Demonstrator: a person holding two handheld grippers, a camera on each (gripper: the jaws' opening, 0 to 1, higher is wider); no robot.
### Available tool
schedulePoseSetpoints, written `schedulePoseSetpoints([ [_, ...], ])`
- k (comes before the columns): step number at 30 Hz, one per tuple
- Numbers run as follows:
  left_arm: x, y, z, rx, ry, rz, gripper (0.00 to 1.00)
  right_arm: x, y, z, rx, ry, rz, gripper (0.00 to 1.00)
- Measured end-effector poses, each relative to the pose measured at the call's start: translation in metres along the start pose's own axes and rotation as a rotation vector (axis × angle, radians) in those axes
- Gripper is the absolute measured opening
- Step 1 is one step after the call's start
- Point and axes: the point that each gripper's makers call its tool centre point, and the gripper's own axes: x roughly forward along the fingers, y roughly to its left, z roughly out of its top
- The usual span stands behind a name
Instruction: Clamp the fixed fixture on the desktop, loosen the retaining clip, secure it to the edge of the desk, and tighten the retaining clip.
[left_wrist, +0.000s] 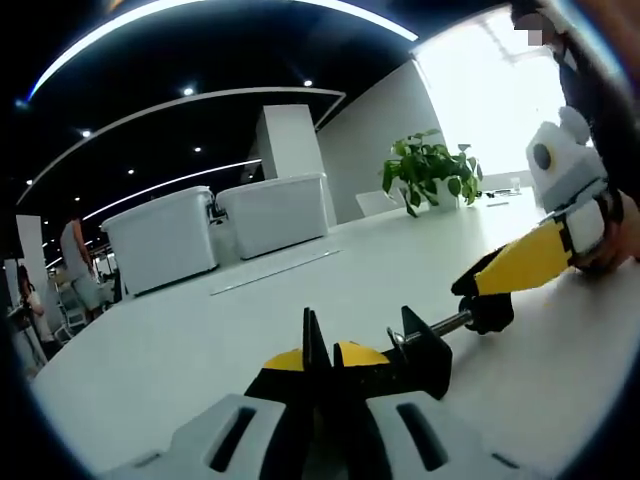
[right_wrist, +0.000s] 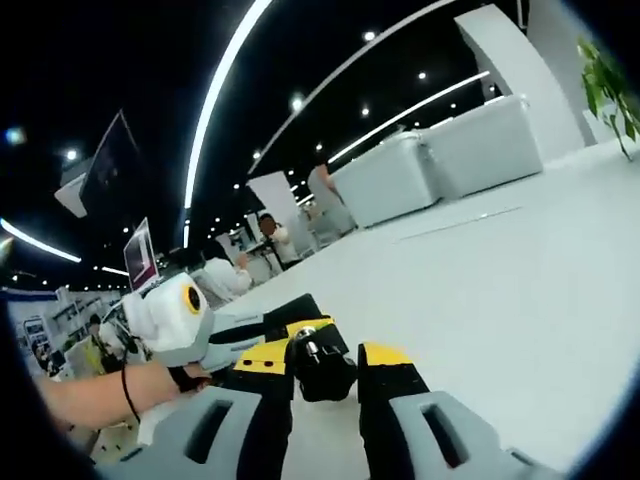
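The clamp (left_wrist: 420, 355) lies on the white table (left_wrist: 200, 350), and the left tongs (left_wrist: 318, 365) are pressed together on its black body, seemingly to hold it steady. At the clamp's far end the right tongs (right_wrist: 325, 372) sit around the screw knob (right_wrist: 320, 368), probably to turn it loose, though I cannot tell whether they grip it.
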Motion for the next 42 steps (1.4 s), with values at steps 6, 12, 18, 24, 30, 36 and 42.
schedulePoseSetpoints([
  [6, 0.000, 0.000, 0.000, 0.000, 0.000, -0.001, 0.07, 0.001, 0.002, -0.003, -0.098, 0.015, -0.010, 0.25],
  [12, 0.000, 0.000, 0.000, -0.001, 0.000, 0.000, 0.07, 0.002, 0.006, -0.001, -0.366, 0.003, -0.055, 0.25],
  [18, 0.000, 0.001, 0.000, 0.000, 0.001, 0.002, 0.07, 0.002, 0.018, -0.001, -0.914, 0.018, -0.120, 0.25],
  [24, 0.000, 0.001, 0.000, 0.000, 0.001, 0.002, 0.07, 0.005, 0.017, -0.003, -1.020, 0.023, -0.147, 0.25],
  [30, 0.001, 0.000, 0.000, 0.002, -0.001, 0.001, 0.07, 0.001, 0.015, 0.002, -0.576, -0.012, -0.070, 0.31],
  [36, 0.001, 0.000, 0.000, 0.003, -0.001, 0.002, 0.07, -0.006, 0.004, 0.015, -0.160, -0.058, -0.013, 0.37],
  [42, 0.001, 0.000, 0.000, 0.002, -0.001, 0.002, 0.07, -0.003, -0.012, 0.014, 0.093, -0.036, -0.011, 0.27],
])
